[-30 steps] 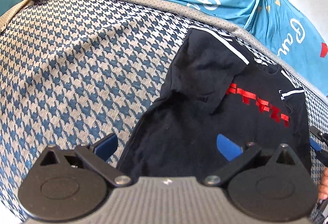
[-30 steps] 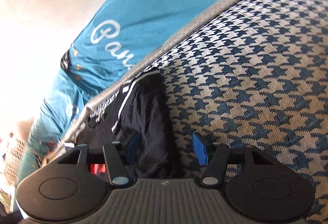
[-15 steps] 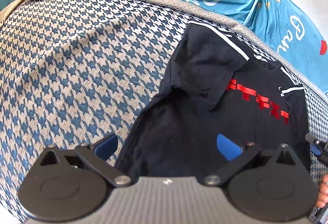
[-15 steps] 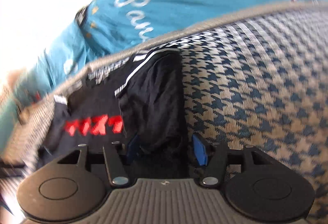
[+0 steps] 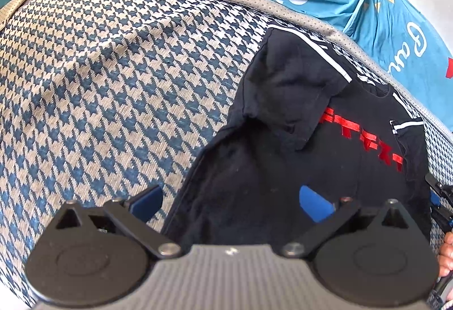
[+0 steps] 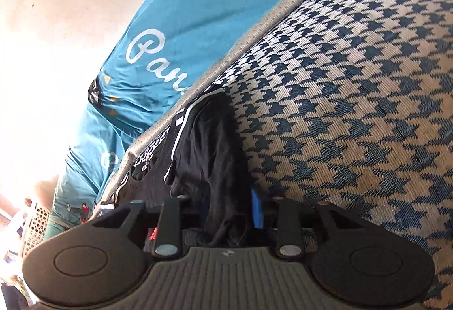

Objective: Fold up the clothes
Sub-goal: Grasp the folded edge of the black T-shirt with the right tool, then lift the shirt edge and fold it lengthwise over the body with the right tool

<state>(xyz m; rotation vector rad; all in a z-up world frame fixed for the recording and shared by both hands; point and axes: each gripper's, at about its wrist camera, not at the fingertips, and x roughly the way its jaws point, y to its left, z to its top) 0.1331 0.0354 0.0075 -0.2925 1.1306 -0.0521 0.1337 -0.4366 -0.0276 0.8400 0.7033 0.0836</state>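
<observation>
Black T-shirt lies on houndstooth mat; right gripper, jaws just closing, pinches its bunched side edge, likely to fold it inward, while left gripper hovers spread over the hem, clamping nothing.

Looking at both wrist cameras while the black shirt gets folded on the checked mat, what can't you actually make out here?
- Black shirt, left wrist view: its near hem, hidden behind the left gripper.
- Right gripper, right wrist view: the left pad, covered by bunched black cloth the jaws have just closed on.
- Red lettering: partly under a folded sleeve, unreadable.
- Teal sheet: its white word is cut off by the mat.
</observation>
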